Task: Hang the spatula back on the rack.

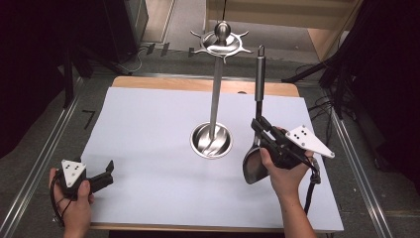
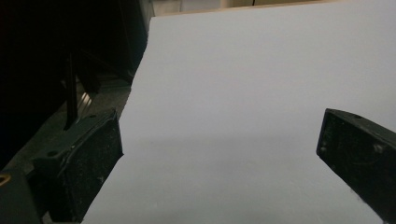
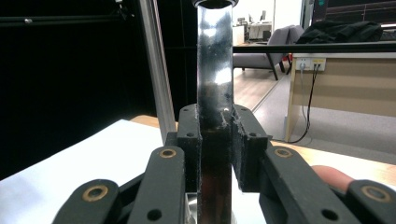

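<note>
Right gripper (image 3: 215, 140): black, matte, two-fingered tool with brass-coloured rivets; fingers (image 3: 190, 140) closed tight on the stem of a utensil; in the high view it sits at the right (image 1: 258, 126), held by the person's right hand (image 1: 286, 174), a grey three-cornered plate on top.
Utensil: long steel kitchen tool (image 1: 259, 84) with a dark, polished, reflective handle; it stands nearly upright, a small hanging loop at the top, a rounded dark-metal scoop-like head (image 1: 253, 166) at the bottom, low over the table; the clamped stem (image 3: 214, 93) is scuffed and smeared where the fingers meet it.
Stand: shiny stainless-steel utensil rack (image 1: 216, 94); a thin straight pole rising from a round dished base (image 1: 211, 141) in the middle of the table; a ball knob and a ring of curved hooks at the top (image 1: 222, 42); just left of the held utensil, not touching it.
Left gripper (image 1: 101, 176): black, same make, held by the left hand (image 1: 74, 201) at the near left corner; fingers (image 2: 93, 158) spread wide apart with nothing between them, over the bare surface.
Table (image 1: 148, 129): smooth pale grey-white sheet over a light wooden board.
</note>
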`<state>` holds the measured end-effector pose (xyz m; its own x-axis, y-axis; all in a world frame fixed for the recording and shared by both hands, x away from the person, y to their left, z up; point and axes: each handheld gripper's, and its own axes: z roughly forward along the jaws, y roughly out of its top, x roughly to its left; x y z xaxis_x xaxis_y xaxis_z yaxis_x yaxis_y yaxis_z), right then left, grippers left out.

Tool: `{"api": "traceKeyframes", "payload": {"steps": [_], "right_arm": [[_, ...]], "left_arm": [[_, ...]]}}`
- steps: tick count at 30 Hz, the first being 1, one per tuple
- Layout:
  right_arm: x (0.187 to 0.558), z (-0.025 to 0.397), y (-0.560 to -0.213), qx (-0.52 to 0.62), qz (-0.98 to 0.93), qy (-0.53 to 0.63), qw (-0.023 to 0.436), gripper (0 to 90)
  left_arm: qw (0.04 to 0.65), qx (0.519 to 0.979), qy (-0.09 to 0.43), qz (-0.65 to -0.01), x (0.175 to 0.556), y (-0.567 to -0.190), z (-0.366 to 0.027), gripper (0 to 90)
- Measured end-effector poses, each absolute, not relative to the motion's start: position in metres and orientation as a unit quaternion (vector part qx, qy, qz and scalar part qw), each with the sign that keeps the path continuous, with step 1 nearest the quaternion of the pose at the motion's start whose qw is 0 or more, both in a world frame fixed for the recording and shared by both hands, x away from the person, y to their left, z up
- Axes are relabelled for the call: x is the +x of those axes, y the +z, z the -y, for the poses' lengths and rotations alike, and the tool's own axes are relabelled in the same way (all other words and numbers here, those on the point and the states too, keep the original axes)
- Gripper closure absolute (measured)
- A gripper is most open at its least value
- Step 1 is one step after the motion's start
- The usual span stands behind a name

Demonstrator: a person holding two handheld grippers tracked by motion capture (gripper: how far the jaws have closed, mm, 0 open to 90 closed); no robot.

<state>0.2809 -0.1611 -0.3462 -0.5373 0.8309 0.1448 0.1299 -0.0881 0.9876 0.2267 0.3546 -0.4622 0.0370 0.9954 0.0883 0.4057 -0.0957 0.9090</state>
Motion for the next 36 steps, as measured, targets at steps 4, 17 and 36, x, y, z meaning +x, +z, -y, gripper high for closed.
{"api": "traceKeyframes", "payload": {"steps": [4,17,36], "right_arm": [[0.2778,0.1607,-0.3456,0.387,-0.615,0.627,0.28,76.7],[0.2714,0.1575,-0.343,0.374,-0.617,0.633,0.279,76.7],[0.2711,0.1524,-0.3441,0.368,-0.622,0.634,0.274,76.7]], "left_arm": [[0.365,0.621,0.404,-0.564,0.2267,-0.4621,-0.3546,0.9],[0.365,0.621,0.403,-0.564,0.2267,-0.4621,-0.3547,0.9],[0.365,0.622,0.403,-0.564,0.2268,-0.4621,-0.3548,1.0]]}}
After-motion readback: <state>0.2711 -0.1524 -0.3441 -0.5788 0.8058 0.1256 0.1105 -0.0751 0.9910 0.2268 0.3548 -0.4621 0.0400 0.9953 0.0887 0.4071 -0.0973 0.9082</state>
